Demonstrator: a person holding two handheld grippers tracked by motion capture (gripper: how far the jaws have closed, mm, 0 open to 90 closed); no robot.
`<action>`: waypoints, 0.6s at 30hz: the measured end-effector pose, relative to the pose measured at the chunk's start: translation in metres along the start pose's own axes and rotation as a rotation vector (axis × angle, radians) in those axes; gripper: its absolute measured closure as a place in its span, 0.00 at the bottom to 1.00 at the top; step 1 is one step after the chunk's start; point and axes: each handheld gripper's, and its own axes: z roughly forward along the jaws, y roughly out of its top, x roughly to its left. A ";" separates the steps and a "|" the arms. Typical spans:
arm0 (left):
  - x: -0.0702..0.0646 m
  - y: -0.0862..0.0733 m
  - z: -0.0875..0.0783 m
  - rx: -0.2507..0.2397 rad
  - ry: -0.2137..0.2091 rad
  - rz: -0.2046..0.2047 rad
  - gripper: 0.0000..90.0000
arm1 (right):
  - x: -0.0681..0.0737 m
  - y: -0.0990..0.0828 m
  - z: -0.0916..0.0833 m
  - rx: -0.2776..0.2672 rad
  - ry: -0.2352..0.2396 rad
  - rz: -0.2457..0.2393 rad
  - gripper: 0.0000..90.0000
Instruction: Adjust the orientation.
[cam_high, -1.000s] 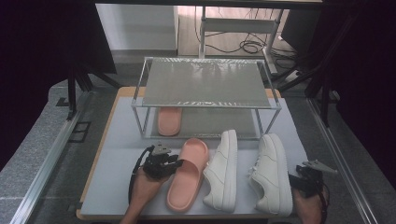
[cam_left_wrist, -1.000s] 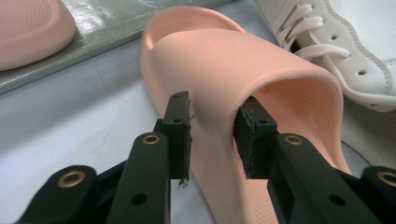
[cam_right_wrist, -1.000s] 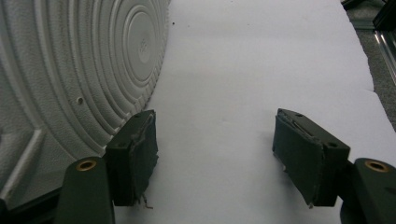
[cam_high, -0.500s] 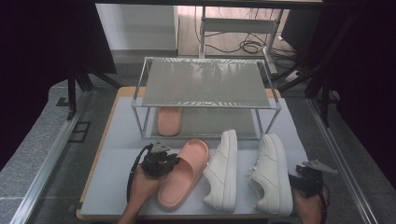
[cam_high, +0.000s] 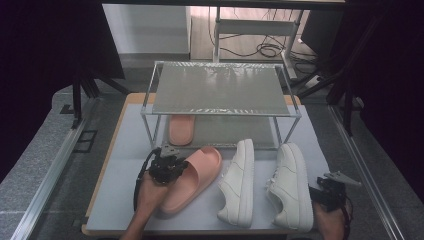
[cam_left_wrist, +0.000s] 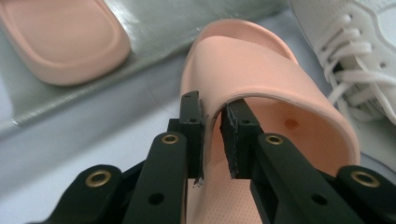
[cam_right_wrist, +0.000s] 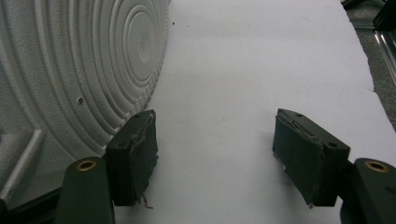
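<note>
Two pink slippers were out, seen from the high view: one lay under the wire rack (cam_high: 220, 90), and the other slipper (cam_high: 192, 179) rested on the desk (cam_high: 125, 150) in front of it, beside two white sneakers (cam_high: 239, 181). My left tongs (cam_high: 172, 167) sat at its strap; my right tongs (cam_high: 327, 192) waited near the desk's front edge, just beside the outer sneaker.

From the left gripper view, my left tongs (cam_left_wrist: 212, 140) had just been closing, and the pads pinched the slipper's strap (cam_left_wrist: 261, 79) at its edge. I judged the slipper light, soft and rubbery; the strap would flex, so a grip deep on the band seemed surest.

From the right gripper view, my right tongs (cam_right_wrist: 215, 158) stood wide apart, holding nothing, with a sneaker's ribbed sole (cam_right_wrist: 70, 70) close by one pad.
</note>
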 end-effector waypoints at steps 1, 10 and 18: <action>0.000 0.002 0.000 -0.004 0.005 -0.002 0.88 | 0.000 0.000 0.000 0.000 0.000 0.000 0.35; 0.003 0.026 0.008 -0.050 0.073 0.004 0.88 | 0.000 0.000 0.000 0.000 0.000 -0.002 0.35; 0.002 0.044 0.021 -0.082 0.096 -0.001 0.88 | 0.000 0.000 0.000 0.000 0.000 -0.002 0.35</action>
